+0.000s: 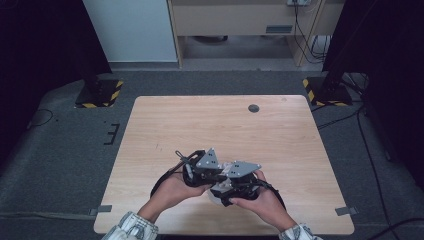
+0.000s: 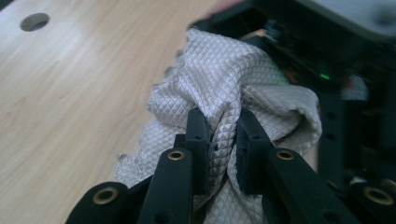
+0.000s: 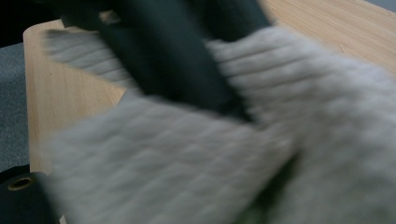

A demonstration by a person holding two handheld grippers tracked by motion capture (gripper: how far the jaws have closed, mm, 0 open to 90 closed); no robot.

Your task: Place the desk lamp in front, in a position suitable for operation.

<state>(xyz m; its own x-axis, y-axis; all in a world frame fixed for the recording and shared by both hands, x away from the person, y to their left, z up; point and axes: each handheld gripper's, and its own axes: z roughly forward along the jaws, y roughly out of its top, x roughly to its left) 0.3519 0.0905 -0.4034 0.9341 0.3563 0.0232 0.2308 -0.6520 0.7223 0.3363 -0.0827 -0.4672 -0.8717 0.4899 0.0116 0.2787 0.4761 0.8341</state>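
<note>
A pale, diamond-textured cloth (image 2: 219, 79) is bunched up just above the wooden table (image 1: 220, 125), near its front edge. My left gripper (image 2: 223, 133) is shut on a fold of it, with fabric pinched between the two black jaws. In the high view both hands hold the grippers tight together: the left gripper (image 1: 202, 170) beside the right gripper (image 1: 235, 182), and a bit of cloth (image 1: 215, 197) shows below them. In the right gripper view the blurred cloth (image 3: 187, 158) lies right against the camera and hides its jaws.
A round hole (image 1: 254, 108) sits in the table's far right part, also seen as the hole (image 2: 35, 21) from the left gripper. Two black stands with striped bases (image 1: 100, 92) (image 1: 327, 92) flank the table's far corners. Cables trail on the grey floor at right.
</note>
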